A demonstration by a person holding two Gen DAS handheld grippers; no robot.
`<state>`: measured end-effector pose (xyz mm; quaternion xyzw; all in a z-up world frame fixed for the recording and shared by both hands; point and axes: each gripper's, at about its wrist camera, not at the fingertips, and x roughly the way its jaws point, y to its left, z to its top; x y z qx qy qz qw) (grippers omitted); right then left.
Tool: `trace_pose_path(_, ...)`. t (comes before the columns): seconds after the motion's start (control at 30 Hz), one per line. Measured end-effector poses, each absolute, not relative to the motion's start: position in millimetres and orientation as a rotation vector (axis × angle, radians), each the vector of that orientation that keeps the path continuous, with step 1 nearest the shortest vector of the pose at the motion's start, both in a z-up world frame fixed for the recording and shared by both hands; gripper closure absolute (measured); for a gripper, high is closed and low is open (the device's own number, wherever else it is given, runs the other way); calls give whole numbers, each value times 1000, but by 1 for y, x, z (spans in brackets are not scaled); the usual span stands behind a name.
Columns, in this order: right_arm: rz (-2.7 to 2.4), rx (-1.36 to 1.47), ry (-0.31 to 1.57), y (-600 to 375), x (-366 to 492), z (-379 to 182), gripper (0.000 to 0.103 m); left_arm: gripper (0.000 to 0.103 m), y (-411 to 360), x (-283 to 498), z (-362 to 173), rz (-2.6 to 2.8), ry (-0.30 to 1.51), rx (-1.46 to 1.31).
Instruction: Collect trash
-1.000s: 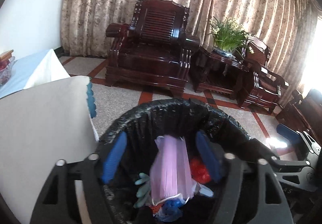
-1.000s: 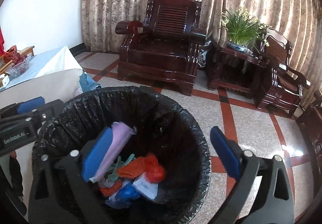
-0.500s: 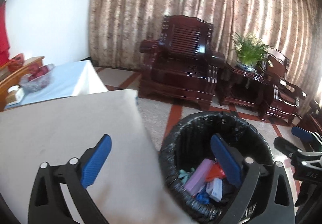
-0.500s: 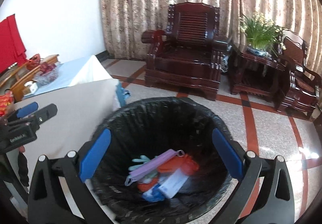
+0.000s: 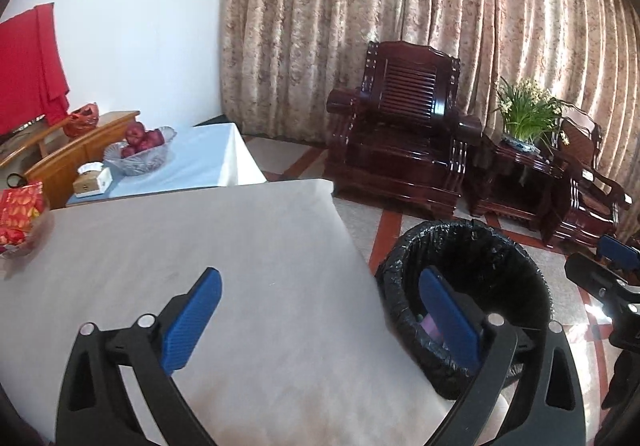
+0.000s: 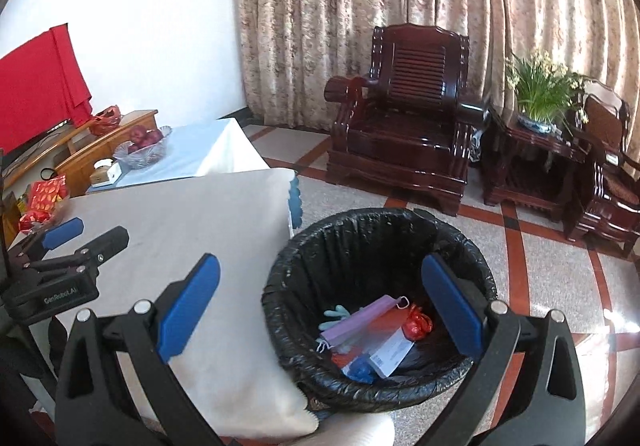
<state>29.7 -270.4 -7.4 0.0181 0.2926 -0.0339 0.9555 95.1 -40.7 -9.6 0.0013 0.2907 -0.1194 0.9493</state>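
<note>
A round bin with a black liner (image 5: pixel 460 230) (image 6: pixel 360 215) stands on the floor beside the table's corner. Inside it lie a purple pouch (image 6: pixel 360 320), a teal glove (image 6: pixel 336 314), a red bag (image 6: pixel 418 324), a white slip (image 6: pixel 392 354) and a blue scrap (image 6: pixel 360 370). My left gripper (image 5: pixel 320 286) is open and empty, straddling the table edge and the bin's near rim. It also shows at the left of the right wrist view (image 6: pixel 60 242). My right gripper (image 6: pixel 320 270) is open and empty above the bin's left rim. Its tips show at the right edge of the left wrist view (image 5: pixel 612 258).
The table with its beige cloth (image 5: pixel 200 246) (image 6: pixel 180 226) is to the left of the bin. A red packet (image 5: pixel 18 211) sits at its left edge. Behind are a blue-clothed table with a bowl of apples (image 5: pixel 140 149), a dark armchair (image 6: pixel 404 141) and a potted plant (image 6: pixel 540 93).
Both grippers rose and drew back leftward from over the bin. The purple pouch between my left fingers dropped into the bin, and the left jaws spread wider.
</note>
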Motion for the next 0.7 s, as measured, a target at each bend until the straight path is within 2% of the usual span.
trace_pose_path(0.33,-75,28,579,-249,7,11,5,6,-25,57,14,-187,542,38)
trace_pose_path(0.7,-92,30,589,-251,2,10,5,6,-26,42,17,-166,522,38)
